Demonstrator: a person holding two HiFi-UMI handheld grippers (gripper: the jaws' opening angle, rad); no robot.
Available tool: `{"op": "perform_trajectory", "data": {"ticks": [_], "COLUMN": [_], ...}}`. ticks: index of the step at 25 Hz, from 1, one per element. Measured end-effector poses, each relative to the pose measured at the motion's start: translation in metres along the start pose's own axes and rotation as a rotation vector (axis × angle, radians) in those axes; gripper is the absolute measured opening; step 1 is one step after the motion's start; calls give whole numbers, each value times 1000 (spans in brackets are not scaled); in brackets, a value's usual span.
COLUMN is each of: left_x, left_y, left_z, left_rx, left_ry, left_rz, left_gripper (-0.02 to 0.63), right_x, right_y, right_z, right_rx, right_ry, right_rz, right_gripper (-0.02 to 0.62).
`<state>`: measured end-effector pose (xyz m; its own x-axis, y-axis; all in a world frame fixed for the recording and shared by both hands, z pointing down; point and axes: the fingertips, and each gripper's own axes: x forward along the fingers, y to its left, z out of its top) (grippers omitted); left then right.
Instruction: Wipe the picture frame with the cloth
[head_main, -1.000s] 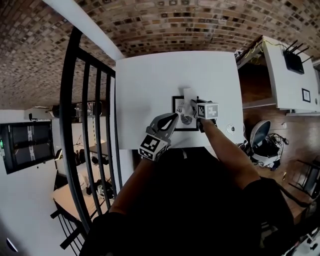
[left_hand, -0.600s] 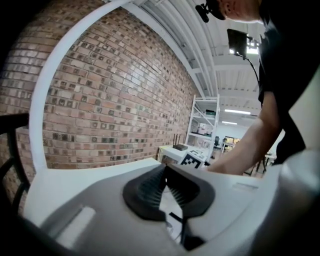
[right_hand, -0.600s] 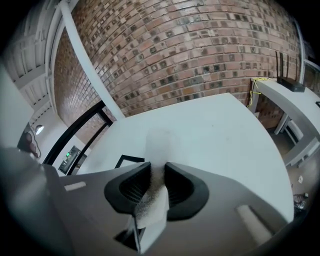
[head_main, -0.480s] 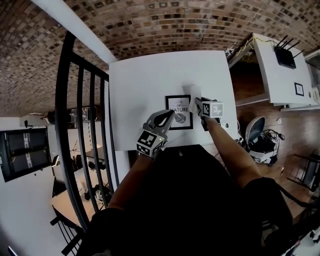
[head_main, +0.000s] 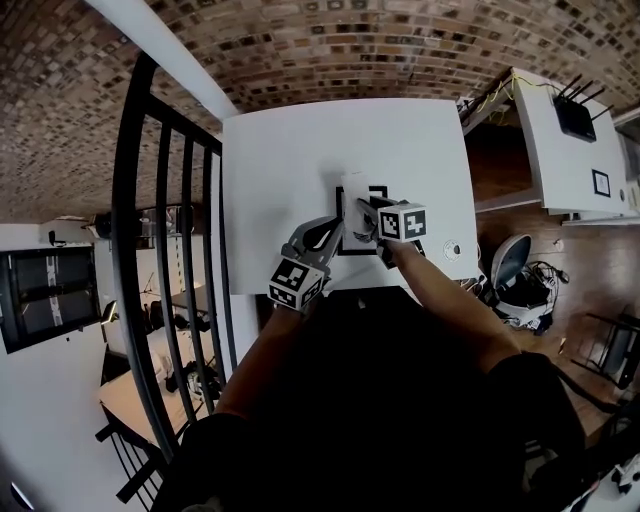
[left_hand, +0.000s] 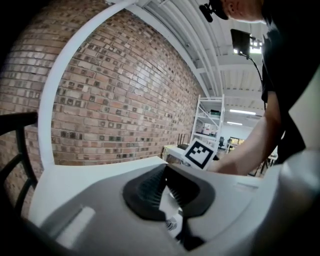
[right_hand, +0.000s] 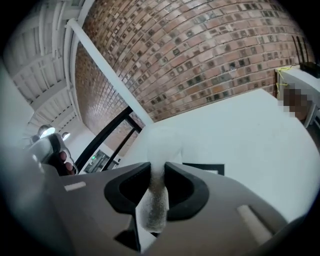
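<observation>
A black picture frame (head_main: 351, 241) with a white print lies flat on the white table (head_main: 290, 160). My right gripper (head_main: 368, 208) is shut on a white cloth (head_main: 355, 190), which is pressed on the frame's upper left part. In the right gripper view the cloth (right_hand: 155, 200) sticks out between the jaws of the right gripper (right_hand: 157, 172), and a frame corner (right_hand: 205, 167) shows just beyond. My left gripper (head_main: 333, 228) is shut with its tips at the frame's left edge. Through the left gripper (left_hand: 165, 170), the print (left_hand: 172, 225) shows below.
A black metal railing (head_main: 175, 260) runs along the table's left side. To the right stands a white cabinet (head_main: 560, 150) with a router on it. A small round object (head_main: 452, 247) lies near the table's right front corner. A brick wall (head_main: 330, 50) is behind the table.
My right gripper has swept the cloth from the frame's right edge leftward to its upper left part. The left gripper has stayed at the frame's left edge.
</observation>
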<state>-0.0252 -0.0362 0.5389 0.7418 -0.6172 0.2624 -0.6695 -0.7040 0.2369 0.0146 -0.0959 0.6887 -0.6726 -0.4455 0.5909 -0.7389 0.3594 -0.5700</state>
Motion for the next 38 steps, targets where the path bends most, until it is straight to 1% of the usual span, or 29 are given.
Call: {"op": "perform_trajectory", "data": {"ticks": [4,8,10,14,19,24,26,31,34,38], "left_x": [-6,-10,-12,-11,-7,2,6,11,13,12], "left_y": [3,6,7,7,3,-6,-11,-20,-22,-20], "left_z": [-5,-13,-17,-18,-20,-19,-18,-20,-23,-25], "left_rx": [-7,-12,-17,-19,-25,-20,-18,-14,-16,-16], "left_ry": [4,17,27,32,46,50,52,59,61,65], "left_rz": [13,23,25,23,11,-15,-29,-44,-47,-44], "left_gripper": [2,2,2,2,2,2,2,2,2,2], "right_x": [19,31,34,32,20,-2,-11,-34,-46,-57], "right_y": [26,35,31,10,-19,-35,-42,-72,-78,-87], "right_z": [-27,-51,-61,-71,-73,-69,-68,-73,-66,-55], "right_rx": [-25,-46,-60,-77,-76,-79,-73,-39,-50,-35], "right_ry": [65,124,151,181,172,146,135,131,102,76], "right_rz": [48,60,45,-16,-70,-98,-104,-166,-164,-202], "right_gripper": [87,87,87,87,87,87,87,87,87,87]}}
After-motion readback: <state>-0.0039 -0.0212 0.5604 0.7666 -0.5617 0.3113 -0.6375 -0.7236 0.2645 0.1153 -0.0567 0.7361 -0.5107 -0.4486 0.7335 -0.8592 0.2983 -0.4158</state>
